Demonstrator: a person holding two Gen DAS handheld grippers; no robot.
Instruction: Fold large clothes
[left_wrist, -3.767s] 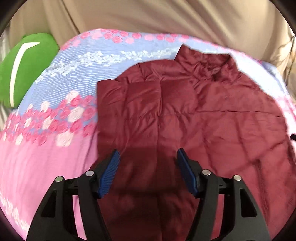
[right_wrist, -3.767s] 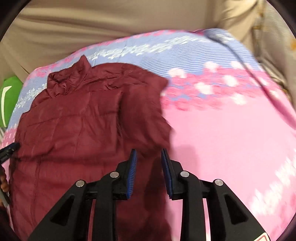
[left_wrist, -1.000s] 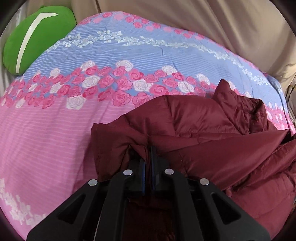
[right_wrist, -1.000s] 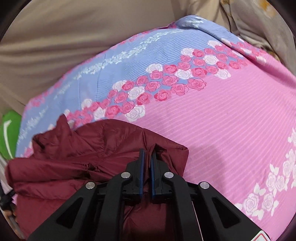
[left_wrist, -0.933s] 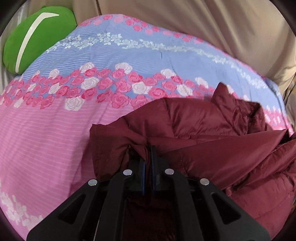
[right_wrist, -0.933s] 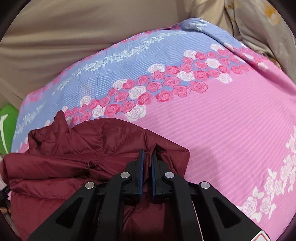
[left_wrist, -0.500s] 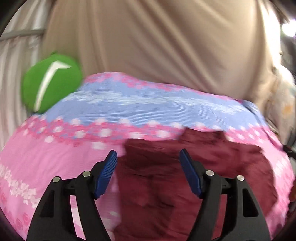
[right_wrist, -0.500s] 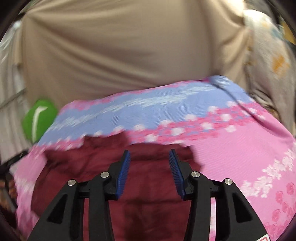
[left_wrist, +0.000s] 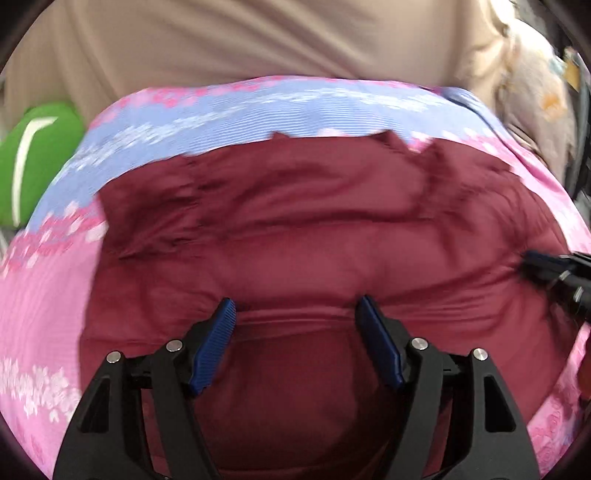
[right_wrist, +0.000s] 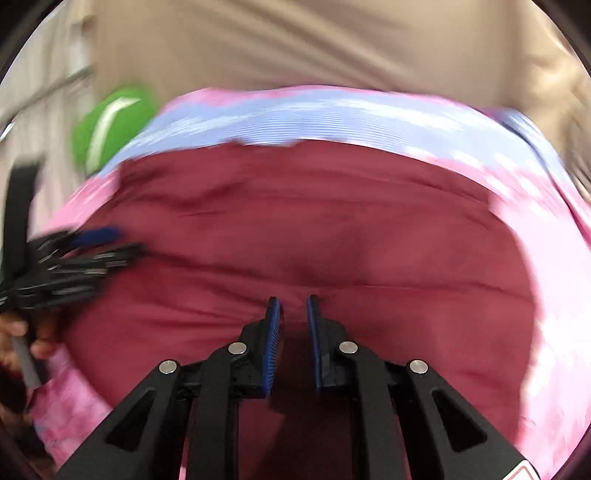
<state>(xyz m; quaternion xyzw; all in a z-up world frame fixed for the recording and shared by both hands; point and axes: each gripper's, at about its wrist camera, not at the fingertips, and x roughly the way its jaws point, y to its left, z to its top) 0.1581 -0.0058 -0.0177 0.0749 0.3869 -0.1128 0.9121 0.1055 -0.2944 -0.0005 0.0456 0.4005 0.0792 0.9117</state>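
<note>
A dark red puffer jacket (left_wrist: 314, 236) lies folded in a wide bundle on the floral bedspread (left_wrist: 48, 280); it also fills the right wrist view (right_wrist: 314, 221). My left gripper (left_wrist: 295, 310) is open and empty, held just above the jacket's near edge. My right gripper (right_wrist: 293, 306) is open with a narrow gap, empty, above the jacket's near edge. The right gripper shows at the right edge of the left wrist view (left_wrist: 554, 273). The left gripper shows blurred at the left of the right wrist view (right_wrist: 74, 254).
A green cushion (left_wrist: 29, 158) lies at the bed's far left; it also shows in the right wrist view (right_wrist: 110, 122). A beige curtain (left_wrist: 258, 40) hangs behind the bed. Patterned fabric (left_wrist: 535, 92) hangs at the far right.
Both grippers held jacket edges a second ago, then let go and opened. Since half a second ago both views have moved closer over the jacket. The right jaws have narrowed.
</note>
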